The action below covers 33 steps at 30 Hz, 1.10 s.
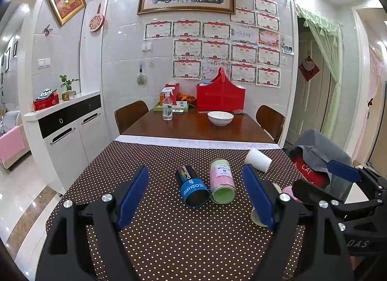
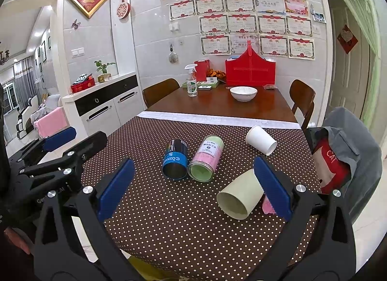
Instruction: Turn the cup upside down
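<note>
Several cups lie on their sides on the polka-dot tablecloth (image 1: 169,232). A blue and black cup (image 1: 192,186) (image 2: 175,158) and a pink and green cup (image 1: 222,184) (image 2: 205,158) lie side by side, mouths toward me. A white paper cup (image 1: 258,159) (image 2: 261,139) lies farther right. A cream paper cup (image 2: 239,195) lies near, partly behind my right gripper's right finger; in the left wrist view only its rim (image 1: 255,216) shows. My left gripper (image 1: 198,196) is open and empty above the cloth. My right gripper (image 2: 193,189) is open and empty.
A white bowl (image 1: 220,117) (image 2: 243,93), a spray bottle (image 1: 167,104), a red basket (image 1: 220,95) and a tray stand on the bare wood beyond the cloth. Chairs flank the table. A chair with a grey and red bag (image 2: 338,157) stands at the right edge. A white cabinet (image 1: 70,128) stands left.
</note>
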### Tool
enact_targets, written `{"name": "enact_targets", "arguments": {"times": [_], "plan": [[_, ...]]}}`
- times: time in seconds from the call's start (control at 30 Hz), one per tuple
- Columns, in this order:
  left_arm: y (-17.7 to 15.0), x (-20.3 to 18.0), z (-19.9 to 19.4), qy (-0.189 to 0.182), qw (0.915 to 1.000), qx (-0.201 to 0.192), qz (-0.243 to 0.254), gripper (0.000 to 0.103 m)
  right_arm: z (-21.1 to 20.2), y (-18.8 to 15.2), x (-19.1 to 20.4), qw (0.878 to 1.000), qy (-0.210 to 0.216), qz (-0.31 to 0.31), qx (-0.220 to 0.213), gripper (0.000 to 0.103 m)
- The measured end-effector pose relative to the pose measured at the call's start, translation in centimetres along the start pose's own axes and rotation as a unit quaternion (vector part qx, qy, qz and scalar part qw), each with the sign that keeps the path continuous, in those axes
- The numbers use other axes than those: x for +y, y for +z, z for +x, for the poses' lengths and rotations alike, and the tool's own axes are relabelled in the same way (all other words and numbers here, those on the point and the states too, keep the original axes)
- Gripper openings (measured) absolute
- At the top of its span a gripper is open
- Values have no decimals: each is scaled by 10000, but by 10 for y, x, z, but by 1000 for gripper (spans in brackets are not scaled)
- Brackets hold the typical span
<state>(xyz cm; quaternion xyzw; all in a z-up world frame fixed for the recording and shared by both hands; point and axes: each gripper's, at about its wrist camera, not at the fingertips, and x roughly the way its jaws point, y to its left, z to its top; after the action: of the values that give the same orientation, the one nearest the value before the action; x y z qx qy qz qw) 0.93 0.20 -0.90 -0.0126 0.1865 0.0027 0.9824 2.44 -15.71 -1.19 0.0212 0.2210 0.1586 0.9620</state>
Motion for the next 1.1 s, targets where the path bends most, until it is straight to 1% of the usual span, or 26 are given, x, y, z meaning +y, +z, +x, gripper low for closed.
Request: {"name": "enact_targets", "arguments": {"times": [0.6,0.83,1.1], "plan": [[-8,-5,5,-37,10000,59,0,79,4,-3,-3,10000,-19,65,61,97],[-6,-6,7,-85,9999,117,-18,79,5,-3,-4,9999,-34,87,90,97],[-3,-7,19,-154,9992,363,-39,79,13,-6,-11,9995,-101,181,232,97]]}}
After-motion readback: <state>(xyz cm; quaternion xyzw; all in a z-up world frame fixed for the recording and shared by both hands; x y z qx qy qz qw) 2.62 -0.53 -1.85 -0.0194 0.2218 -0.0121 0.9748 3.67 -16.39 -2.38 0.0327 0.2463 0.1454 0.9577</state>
